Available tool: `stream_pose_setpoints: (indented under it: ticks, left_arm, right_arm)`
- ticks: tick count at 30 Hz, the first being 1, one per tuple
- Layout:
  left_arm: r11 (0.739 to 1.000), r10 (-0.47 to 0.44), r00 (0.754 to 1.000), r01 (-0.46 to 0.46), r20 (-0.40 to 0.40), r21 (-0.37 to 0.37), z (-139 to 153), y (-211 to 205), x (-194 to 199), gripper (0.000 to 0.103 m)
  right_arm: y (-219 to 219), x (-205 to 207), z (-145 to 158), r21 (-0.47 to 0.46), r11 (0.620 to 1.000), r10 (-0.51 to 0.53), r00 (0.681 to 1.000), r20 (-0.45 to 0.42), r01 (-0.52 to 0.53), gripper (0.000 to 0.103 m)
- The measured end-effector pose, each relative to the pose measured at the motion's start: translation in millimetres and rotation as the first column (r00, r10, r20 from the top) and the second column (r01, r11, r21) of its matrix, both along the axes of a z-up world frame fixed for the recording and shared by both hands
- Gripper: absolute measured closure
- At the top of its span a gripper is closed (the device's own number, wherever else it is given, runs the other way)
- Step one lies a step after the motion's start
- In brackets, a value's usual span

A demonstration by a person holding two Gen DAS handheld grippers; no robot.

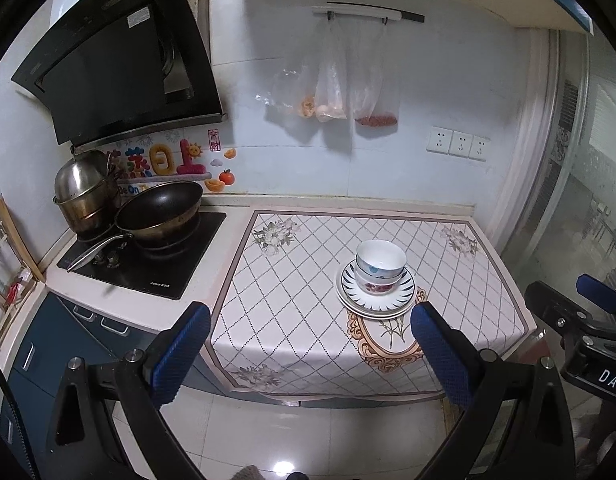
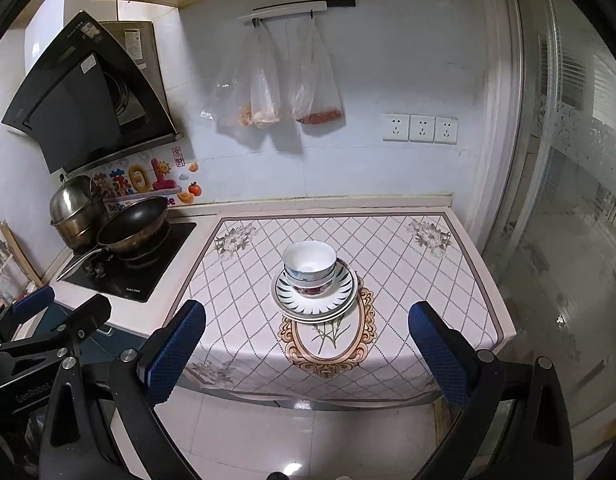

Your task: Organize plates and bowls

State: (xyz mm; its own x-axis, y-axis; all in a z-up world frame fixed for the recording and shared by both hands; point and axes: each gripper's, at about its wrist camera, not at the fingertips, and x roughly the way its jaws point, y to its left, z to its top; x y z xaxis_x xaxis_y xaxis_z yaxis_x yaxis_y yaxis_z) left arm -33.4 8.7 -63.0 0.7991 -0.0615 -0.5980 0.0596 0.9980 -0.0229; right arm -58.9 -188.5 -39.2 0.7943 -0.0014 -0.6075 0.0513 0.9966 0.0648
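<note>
While both grippers hang in the air off the front edge of the counter, nothing is held in either one. Taking the tablecloth [image 1: 308, 280] as the landmark and going left to right: well to its left sits a black stove [image 1: 155, 256], carrying a steel pot [image 1: 83, 196] at the back and a dark wok [image 1: 159, 212] just beside it, the wok's long handle pointing forward. Above the stove hangs a black hood [image 1: 119, 68].

In front of the tablecloth's near left corner floats the left gripper [image 1: 310, 350], its blue-padded jaws spread wide with only air between them. On the tablecloth itself, right of its middle in the left wrist view, stands the stack: plates [image 1: 376, 300] piled together, the top one with a dark striped rim, and bowls [image 1: 380, 266] nested on them, a white one uppermost. The stack partly covers the top of an oval printed frame on the cloth. Above it on the wall hang clear bags [image 1: 332, 80] from a rail, with wall sockets [image 1: 458, 144] further right.

In front of the tablecloth's near edge, the right gripper [image 2: 308, 348] also has its jaws wide apart, the stack well beyond them.
</note>
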Motion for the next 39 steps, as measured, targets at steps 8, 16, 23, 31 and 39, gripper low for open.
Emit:
stream_pose_setpoints:
  ticks: [8, 16, 23, 31, 39]
  left_arm:
    - [1.0, -0.002, 1.0, 0.002, -0.018, -0.001, -3, 0, 1, 0.0]
    - [1.0, -0.004, 1.0, 0.004, -0.026, 0.003, -4, 2, 1, 0.0]
    - [1.0, 0.0, 1.0, 0.001, -0.026, 0.002, -5, 5, 0, 0.0]
    - [1.0, -0.007, 1.0, 0.007, -0.025, -0.003, -5, 9, 6, 0.0]
    - [1.0, -0.006, 1.0, 0.006, -0.016, 0.005, -3, 8, 12, 0.0]
  right_arm:
    - [2, -1, -3, 0.011, 1.0, -0.002, 1.0, -0.007, 0.002, 0.0]
    - [3, -4, -8, 0.014, 1.0, -0.01, 1.0, -0.017, 0.011, 0.0]
    - [4, -2, -11, 0.008, 1.0, -0.013, 1.0, -0.022, 0.013, 0.0]
    - [3, 1, -13, 0.003, 1.0, -0.021, 1.0, -0.022, 0.021, 0.0]
    - [3, 5, -13, 0.001, 1.0, -0.031, 0.999, -0.022, 0.031, 0.0]
